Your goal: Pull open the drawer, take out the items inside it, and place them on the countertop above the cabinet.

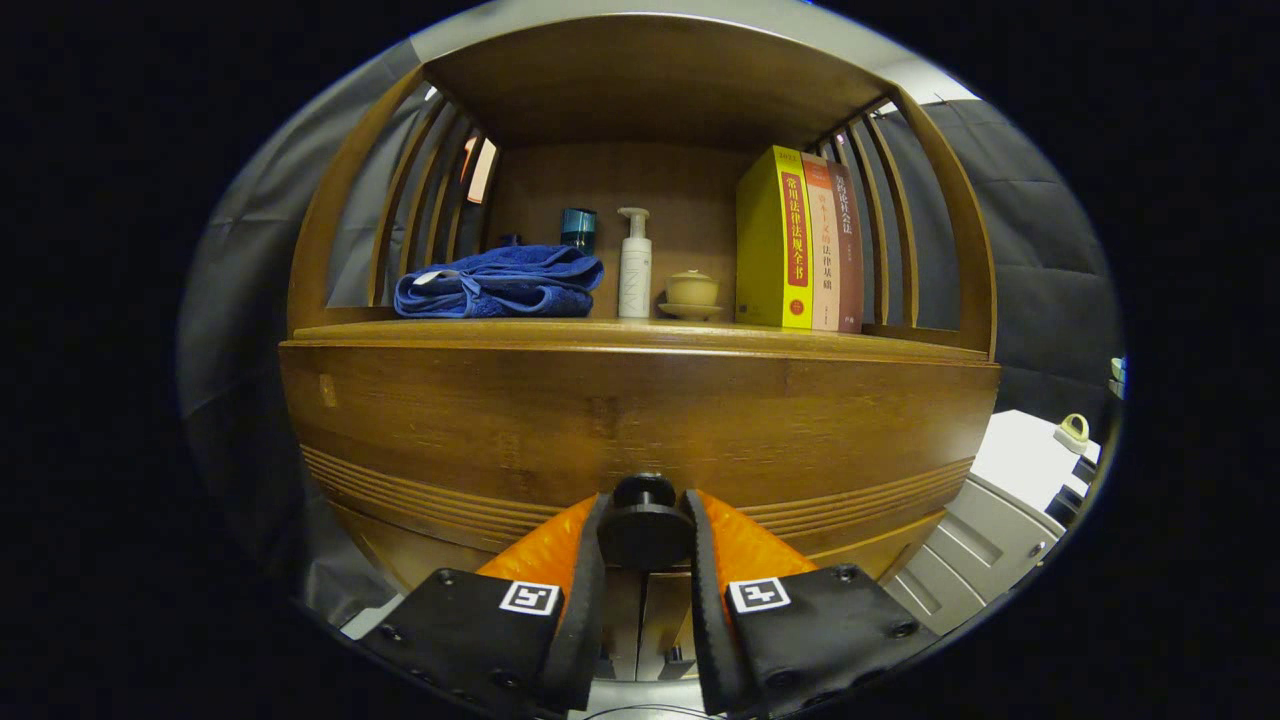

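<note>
The gripper [645,535] sits at the bottom centre of the frame, its two fingers closed in on the dark round knob [645,525] of the drawer [640,425], one finger pressing on each side of it. The knob juts from the lower middle of the drawer front, a broad wooden panel with grooved lines along its lower edge that spans the middle of the frame. The drawer looks closed, its front lying flush under the countertop [640,335], and what is inside cannot be seen. Above it, in the upper half of the frame, the countertop forms the floor of an open shelf with slatted wooden sides. On it, left of centre, lies a folded blue towel [500,285]; behind the towel's right end stands a dark teal cup [578,228]. Just right of the towel stands a white pump bottle [634,265], and beside that a small tan lidded cup on a saucer [691,295]. Right of centre stand three upright books [800,240] touching one another, the yellow one nearest the cup. At the lower right of the frame, beyond the cabinet, is a white surface [1020,455] with a small object on it.
</note>
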The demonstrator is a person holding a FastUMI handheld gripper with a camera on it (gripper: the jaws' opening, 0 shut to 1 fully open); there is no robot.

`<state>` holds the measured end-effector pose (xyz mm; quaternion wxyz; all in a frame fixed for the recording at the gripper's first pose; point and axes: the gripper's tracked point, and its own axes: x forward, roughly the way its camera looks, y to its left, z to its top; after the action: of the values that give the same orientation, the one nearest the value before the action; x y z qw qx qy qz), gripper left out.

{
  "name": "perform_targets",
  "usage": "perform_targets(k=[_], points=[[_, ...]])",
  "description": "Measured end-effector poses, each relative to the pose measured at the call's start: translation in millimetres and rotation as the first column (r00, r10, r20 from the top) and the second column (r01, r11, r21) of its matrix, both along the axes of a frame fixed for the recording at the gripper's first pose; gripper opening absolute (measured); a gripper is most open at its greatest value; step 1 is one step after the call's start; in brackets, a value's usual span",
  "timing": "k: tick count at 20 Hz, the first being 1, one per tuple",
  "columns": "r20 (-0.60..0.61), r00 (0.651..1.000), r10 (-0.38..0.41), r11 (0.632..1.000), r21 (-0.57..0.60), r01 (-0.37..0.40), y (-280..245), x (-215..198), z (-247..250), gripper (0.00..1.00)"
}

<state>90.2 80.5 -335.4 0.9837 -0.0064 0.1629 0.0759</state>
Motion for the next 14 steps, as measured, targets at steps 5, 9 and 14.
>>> perform_targets(k=[5,9,14], points=[[-0.067,0.997,-0.03,0.999,0.032,0.033,-8,-20,-21,0.48],[-0.083,0.985,-0.153,0.985,0.073,0.159,-50,-55,-34,0.1],[0.068,0.997,-0.047,0.999,-0.003,0.048,-29,-38,27,0.09]])
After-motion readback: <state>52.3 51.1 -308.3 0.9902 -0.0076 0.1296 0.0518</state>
